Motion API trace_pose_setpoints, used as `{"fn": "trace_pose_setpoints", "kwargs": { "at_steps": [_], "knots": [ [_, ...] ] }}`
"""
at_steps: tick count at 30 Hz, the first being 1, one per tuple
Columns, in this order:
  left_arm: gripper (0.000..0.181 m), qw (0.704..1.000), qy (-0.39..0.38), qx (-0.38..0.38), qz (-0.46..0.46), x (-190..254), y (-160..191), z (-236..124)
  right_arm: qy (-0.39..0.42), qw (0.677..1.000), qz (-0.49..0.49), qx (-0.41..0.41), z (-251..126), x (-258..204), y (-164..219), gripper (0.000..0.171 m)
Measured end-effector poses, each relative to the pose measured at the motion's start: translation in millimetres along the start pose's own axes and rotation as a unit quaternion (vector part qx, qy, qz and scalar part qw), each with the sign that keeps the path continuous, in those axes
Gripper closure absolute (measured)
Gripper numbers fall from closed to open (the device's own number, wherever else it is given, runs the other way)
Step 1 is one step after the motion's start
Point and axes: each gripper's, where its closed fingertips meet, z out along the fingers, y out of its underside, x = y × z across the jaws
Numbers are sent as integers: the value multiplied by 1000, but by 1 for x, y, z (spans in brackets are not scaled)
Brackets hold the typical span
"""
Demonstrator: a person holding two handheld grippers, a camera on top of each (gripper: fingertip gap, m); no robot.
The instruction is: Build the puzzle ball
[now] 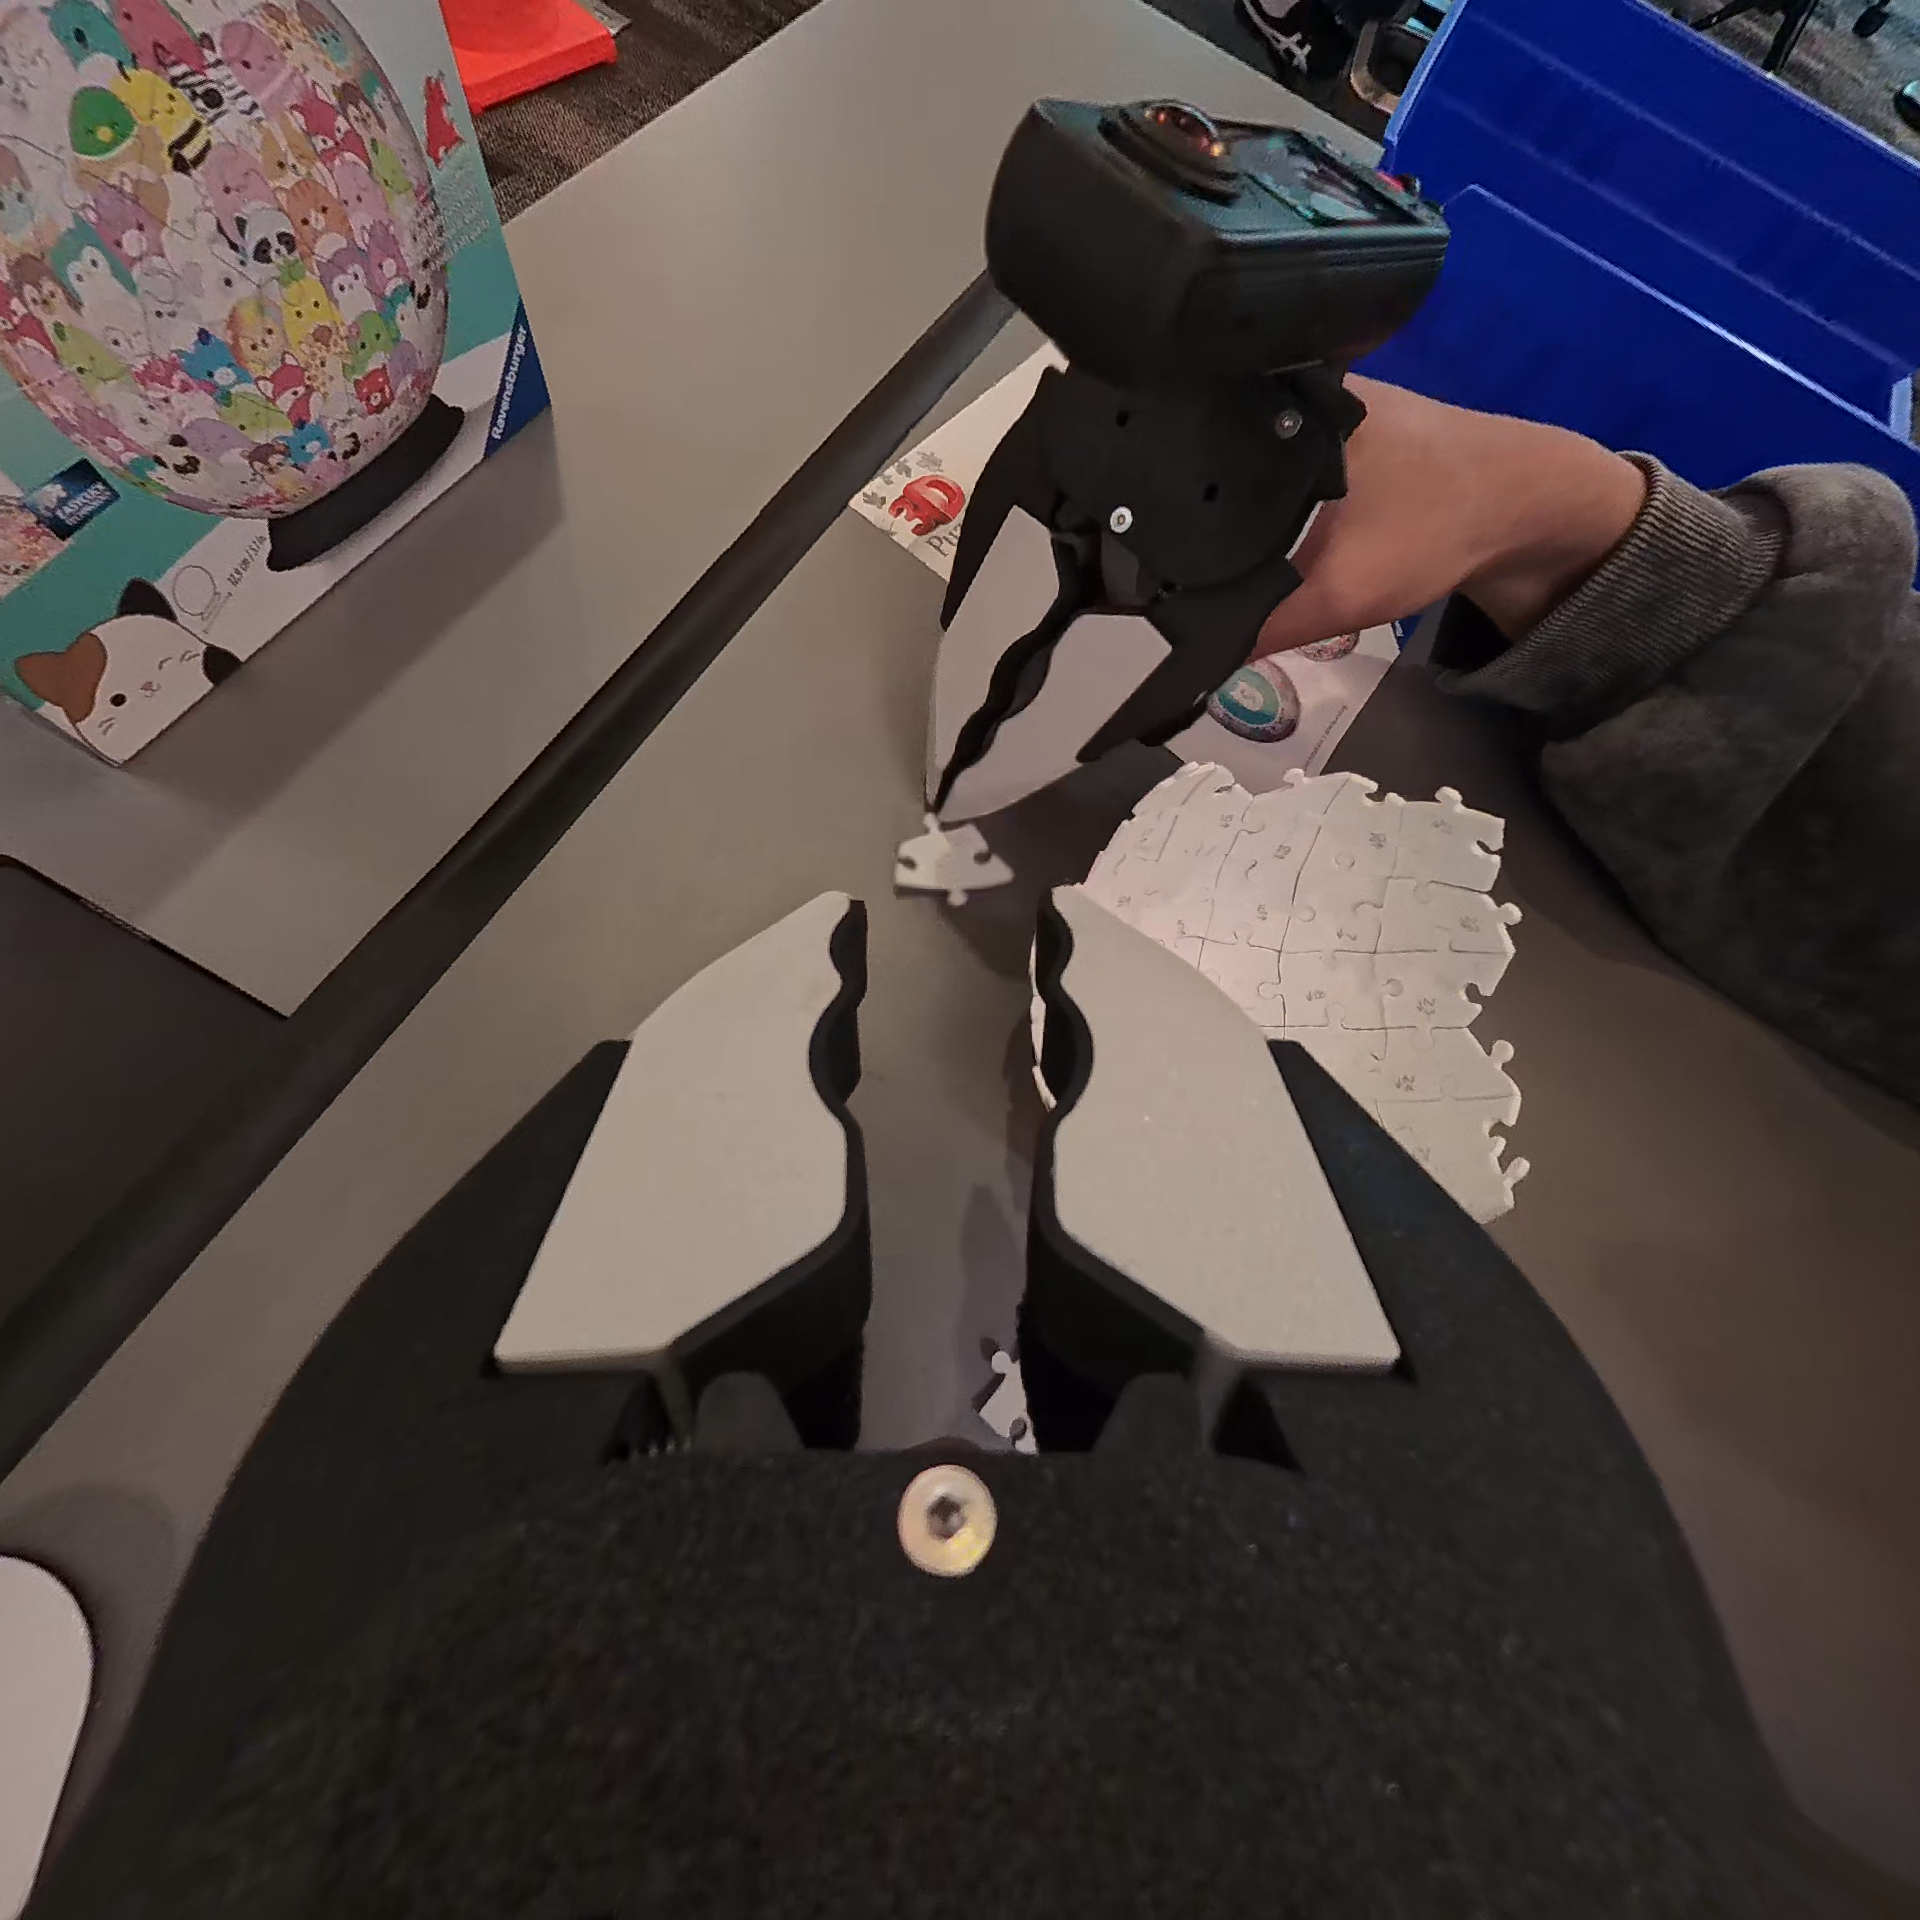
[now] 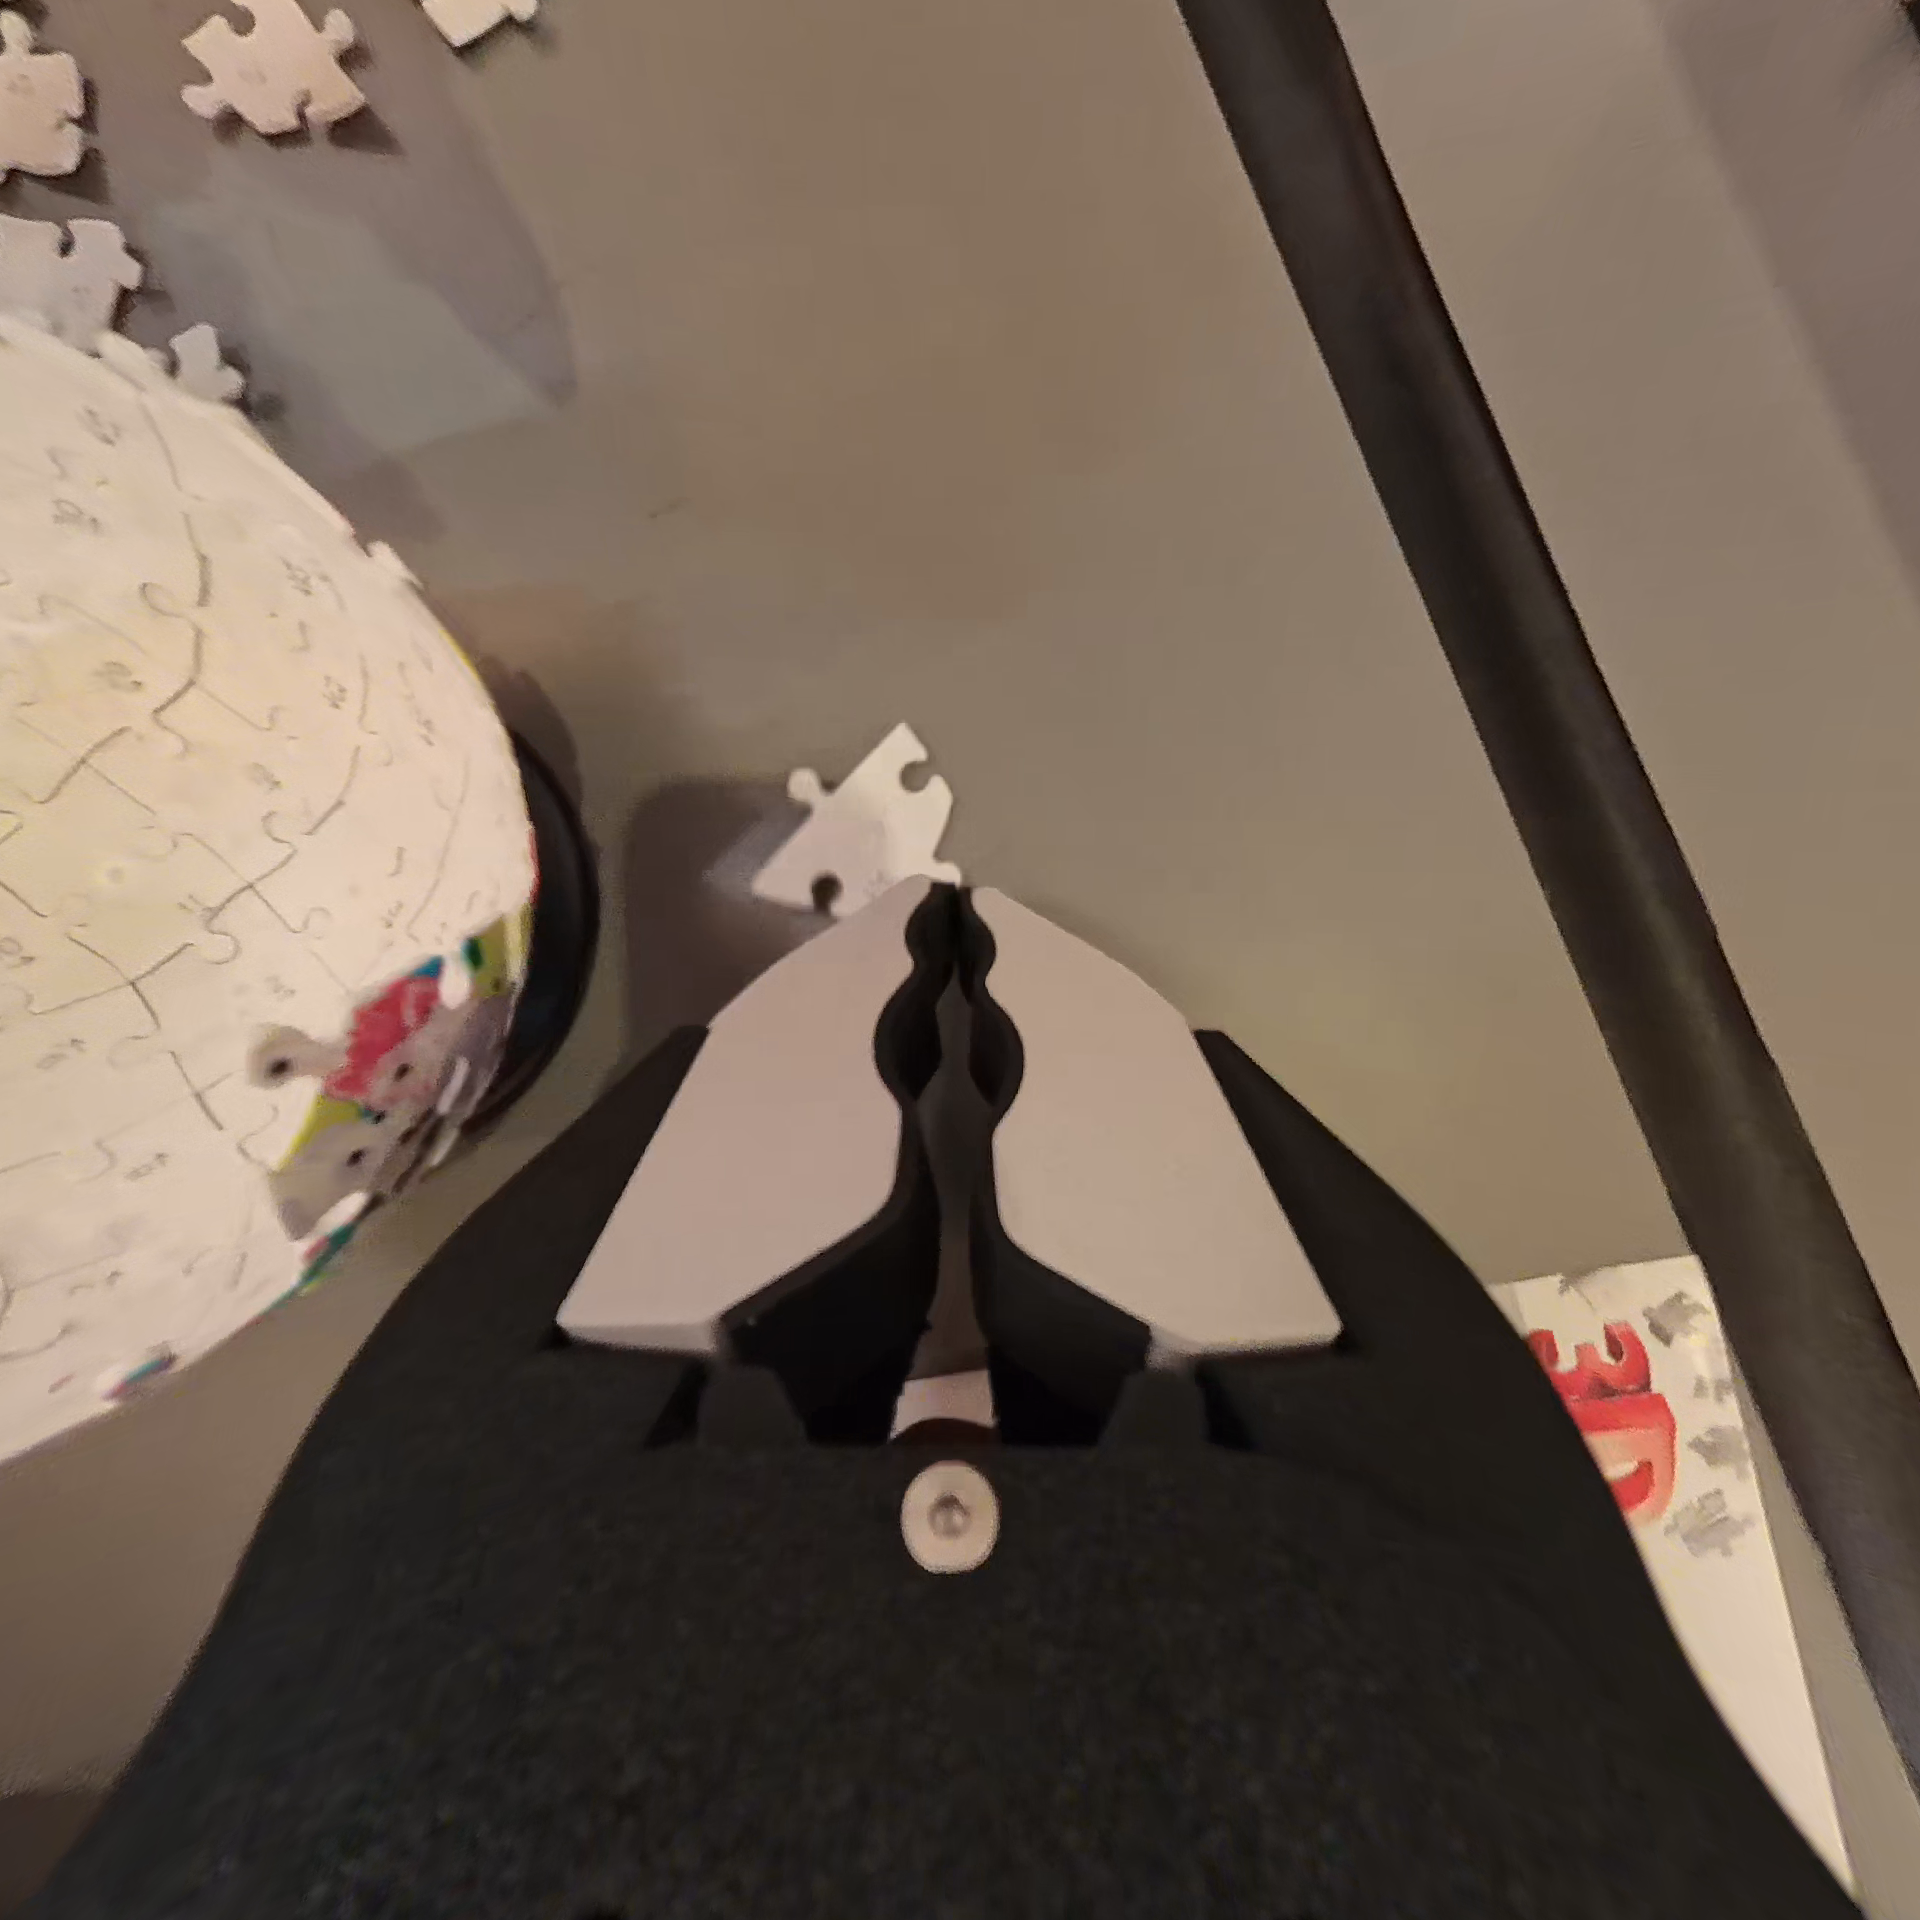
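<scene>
The part-built puzzle ball (image 1: 1351, 935) lies white side up on the grey table (image 1: 675, 831), just right of my left gripper (image 1: 951, 914). My left gripper is open with nothing between its fingers. My right gripper (image 1: 940, 805) comes down from the far side. It is shut on the tab of a white puzzle piece (image 1: 951, 862), which hangs tilted just above the table. In the right wrist view the closed gripper (image 2: 956, 896) pinches the near edge of that piece (image 2: 862, 831). The ball (image 2: 208, 831) sits at the left on a black stand (image 2: 561, 935).
The puzzle's box (image 1: 239, 364) stands at the far left. Blue bins (image 1: 1662, 208) are at the far right. A leaflet (image 1: 1299, 707) lies under the right hand's grey sleeve (image 1: 1662, 675). A dark strip (image 2: 1507, 727) splits the tables. Loose pieces (image 2: 275, 73) lie beyond the ball.
</scene>
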Motion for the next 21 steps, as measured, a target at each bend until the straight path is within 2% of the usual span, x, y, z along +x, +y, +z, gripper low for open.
{"fn": "trace_pose_setpoints", "kwargs": {
  "at_steps": [8,9,11,14,16,18,21],
  "knots": [
    [152,1000,-3,-27,9,3,7,15,-16,999,-7,30,-10,-7,-10,171],
    [152,1000,-4,-28,11,3,7,15,-12,999,-19,36,-11,-8,-11,167],
    [152,1000,-4,-27,13,4,7,15,-1,998,-45,36,-9,-9,-11,140],
    [152,1000,-4,-26,11,3,7,14,9,998,-68,10,-1,-8,-3,134],
    [152,1000,-3,-25,11,3,6,13,14,997,-70,8,3,-8,-3,135],
    [153,1000,-2,-25,11,4,6,12,17,997,-71,8,4,-8,-4,147],
    [152,1000,-1,-26,12,5,6,13,18,997,-69,12,4,-7,-4,147]
  ]
}}
